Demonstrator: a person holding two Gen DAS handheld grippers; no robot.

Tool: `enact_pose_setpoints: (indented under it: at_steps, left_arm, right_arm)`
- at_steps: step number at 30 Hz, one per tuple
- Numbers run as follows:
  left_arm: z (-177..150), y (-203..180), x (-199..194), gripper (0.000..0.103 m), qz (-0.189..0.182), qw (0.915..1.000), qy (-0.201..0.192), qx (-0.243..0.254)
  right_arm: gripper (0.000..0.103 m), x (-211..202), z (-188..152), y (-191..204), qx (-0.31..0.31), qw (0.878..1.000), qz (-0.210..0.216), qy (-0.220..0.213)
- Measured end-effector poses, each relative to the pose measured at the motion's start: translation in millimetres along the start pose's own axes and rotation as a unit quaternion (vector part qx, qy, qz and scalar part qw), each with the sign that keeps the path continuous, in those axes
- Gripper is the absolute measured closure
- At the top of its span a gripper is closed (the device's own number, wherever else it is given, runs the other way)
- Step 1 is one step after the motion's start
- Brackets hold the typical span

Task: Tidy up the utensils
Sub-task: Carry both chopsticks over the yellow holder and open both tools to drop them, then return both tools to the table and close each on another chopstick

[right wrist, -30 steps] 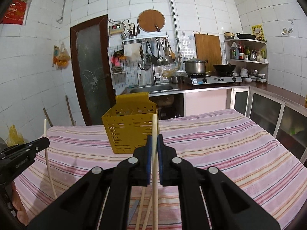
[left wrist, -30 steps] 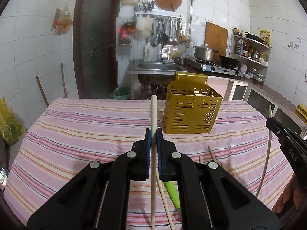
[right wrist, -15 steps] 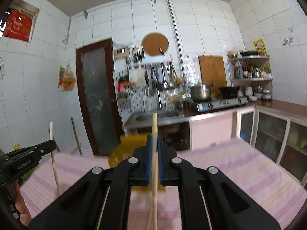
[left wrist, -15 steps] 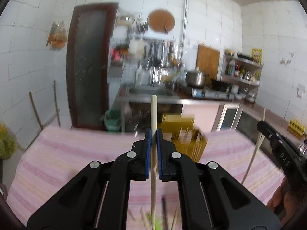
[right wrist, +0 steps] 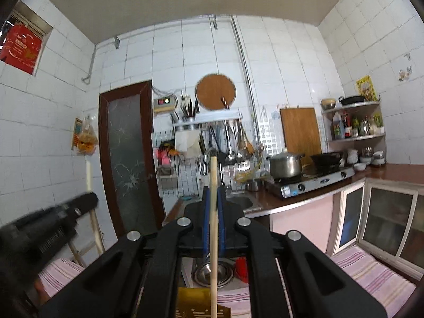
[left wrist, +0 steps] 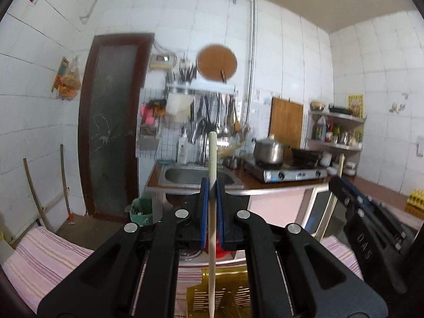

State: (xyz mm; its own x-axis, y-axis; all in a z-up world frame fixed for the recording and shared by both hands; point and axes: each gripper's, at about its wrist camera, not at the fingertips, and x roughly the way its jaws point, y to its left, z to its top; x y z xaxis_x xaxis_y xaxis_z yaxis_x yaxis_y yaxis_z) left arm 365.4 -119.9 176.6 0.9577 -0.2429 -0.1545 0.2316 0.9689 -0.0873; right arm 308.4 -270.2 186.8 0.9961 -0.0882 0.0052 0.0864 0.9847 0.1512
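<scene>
The left gripper (left wrist: 212, 185) is clamped on an upright chopstick (left wrist: 212, 228) at frame centre, its tip over the yellow basket (left wrist: 225, 299) at the bottom edge. The right gripper (right wrist: 213, 193) likewise pinches a second chopstick (right wrist: 213, 238) (upright too) above the basket's rim (right wrist: 204, 310).

Pale matt wooden chopstick (left wrist: 212, 164) pinched in a black plastic gripper (left wrist: 212, 185) with blue rubbery pads, yellow perforated plastic basket (left wrist: 225, 299), striped pink cloth (left wrist: 45, 259), shiny steel pot (right wrist: 286, 164), glossy white wall tiles (right wrist: 185, 53), wooden cutting board (right wrist: 300, 129).
</scene>
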Motion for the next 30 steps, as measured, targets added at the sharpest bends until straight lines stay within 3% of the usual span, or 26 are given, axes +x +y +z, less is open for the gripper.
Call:
enact_pose_setpoints:
  at_steps: [4, 8, 9, 10, 11, 12, 13, 19, 26, 30]
  left_arm:
    - [-38.3, 9.0, 39.5, 0.098, 0.006, 0.9993, 0.036, -0.003]
    - [-51.5, 14.5, 45.0, 0.097, 0.006, 0.9981, 0.061, -0.003]
    - [-49.0, 15.9, 40.0, 0.095, 0.005, 0.9980, 0.062, -0.002]
    - [-44.1, 17.8, 31.8, 0.081, 0.005, 0.9980, 0.064, 0.000]
    - [-38.8, 19.3, 24.7, 0.056, 0.008, 0.9980, 0.062, 0.001]
    - [-31.0, 22.5, 11.6, 0.045, 0.015, 0.9985, 0.053, 0.000]
    - [-26.5, 24.4, 2.1, 0.029, 0.020, 0.9987, 0.047, 0.000]
    - [-20.2, 42.1, -64.7, 0.006, 0.049, 0.9956, 0.079, 0.011]
    - [-73.2, 73.8, -126.3, 0.005, 0.079, 0.9865, 0.144, 0.005]
    - [-126.8, 89.5, -137.7, 0.005, 0.085, 0.9712, 0.222, -0.013]
  right_arm:
    - [0.097, 28.7, -40.1, -2.6, -0.008, 0.999, -0.002, 0.032]
    - [0.096, 33.4, -63.9, -7.3, -0.014, 0.997, 0.001, 0.074]
    - [0.096, 30.2, -61.1, -7.3, -0.022, 0.996, -0.005, 0.084]
    - [0.095, 27.4, -59.0, -8.3, -0.026, 0.996, -0.008, 0.090]
    - [0.081, 21.4, -52.8, -9.2, -0.028, 0.995, -0.011, 0.096]
    - [0.046, 12.5, -45.8, -10.5, -0.026, 0.995, -0.017, 0.099]
    - [0.033, 5.6, -42.2, -11.8, -0.023, 0.994, -0.022, 0.100]
    - [0.032, -55.4, -29.0, -10.0, -0.034, 0.988, -0.050, 0.144]
    - [0.030, -121.7, -83.5, -7.6, -0.033, 0.971, -0.055, 0.229]
    - [0.030, -142.3, -128.2, -10.9, -0.032, 0.958, -0.066, 0.278]
